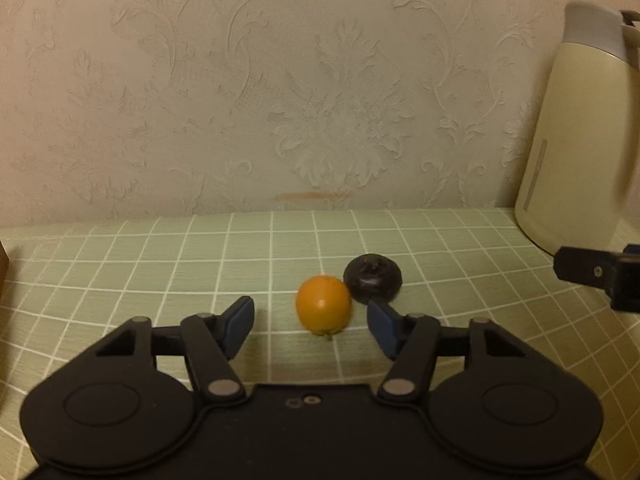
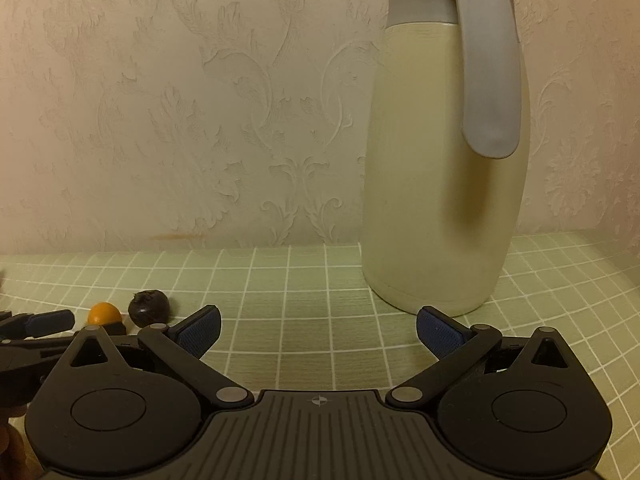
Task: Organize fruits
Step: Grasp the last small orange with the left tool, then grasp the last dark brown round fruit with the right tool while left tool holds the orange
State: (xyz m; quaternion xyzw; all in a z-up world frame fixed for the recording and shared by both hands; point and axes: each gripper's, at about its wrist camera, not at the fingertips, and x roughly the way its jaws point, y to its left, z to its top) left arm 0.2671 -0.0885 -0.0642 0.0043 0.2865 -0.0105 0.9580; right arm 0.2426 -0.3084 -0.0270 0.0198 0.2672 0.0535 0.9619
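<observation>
Straddling the orange fruit (image 1: 323, 305) with pads clear of it, the left gripper (image 1: 310, 322) stands half wide. A dark fruit (image 1: 373, 278) touches the orange one behind. Right gripper (image 2: 318, 330) gapes wide, empty, near the closed jug (image 2: 444, 152) on the checked cloth (image 2: 304, 300).
</observation>
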